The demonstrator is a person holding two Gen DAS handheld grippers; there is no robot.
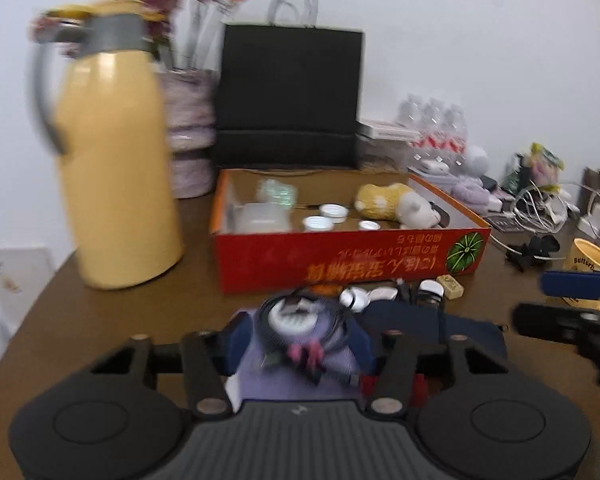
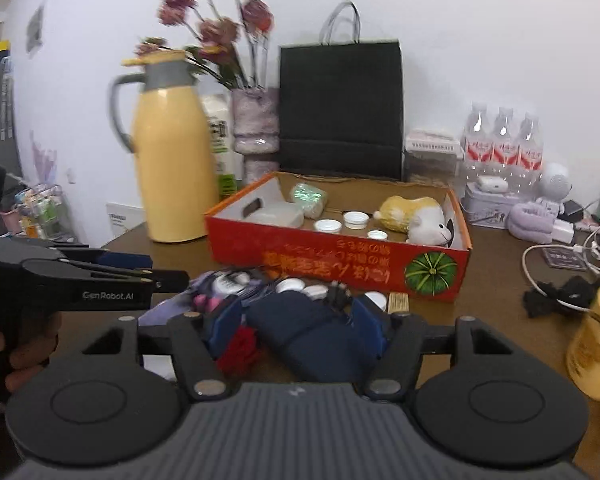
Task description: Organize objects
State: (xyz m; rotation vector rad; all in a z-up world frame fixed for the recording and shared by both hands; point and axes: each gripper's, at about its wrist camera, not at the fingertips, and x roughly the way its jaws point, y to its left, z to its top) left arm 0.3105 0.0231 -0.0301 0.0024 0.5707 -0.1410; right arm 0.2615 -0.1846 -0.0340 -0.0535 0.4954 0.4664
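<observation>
An orange-red cardboard box [image 1: 340, 256] [image 2: 340, 264] stands open on the brown table. It holds a yellow-and-white plush toy [image 2: 416, 216], white caps [image 2: 356, 219] and a clear plastic tub [image 2: 278, 214]. A loose pile lies in front of it: a purple pouch [image 1: 284, 376] with a black cable, a navy pouch [image 2: 300, 332], a red item [image 2: 240, 344] and a small wooden block [image 1: 451, 286]. My left gripper [image 1: 300, 340] hangs over the purple pouch. My right gripper [image 2: 300, 324] hangs over the navy pouch. Both have their jaws apart. Each shows from the side in the other's view, left gripper [image 2: 168, 270] and right gripper [image 1: 540, 300], with nothing between its fingers.
A tall yellow thermos jug [image 1: 116, 168] [image 2: 172, 160] stands left of the box. Behind the box are a black paper bag [image 2: 340, 108] and a vase of flowers [image 2: 256, 120]. A yellow mug [image 2: 596, 348] sits close on the right, with tangled cables [image 2: 560, 256] and water bottles [image 2: 504, 140] beyond.
</observation>
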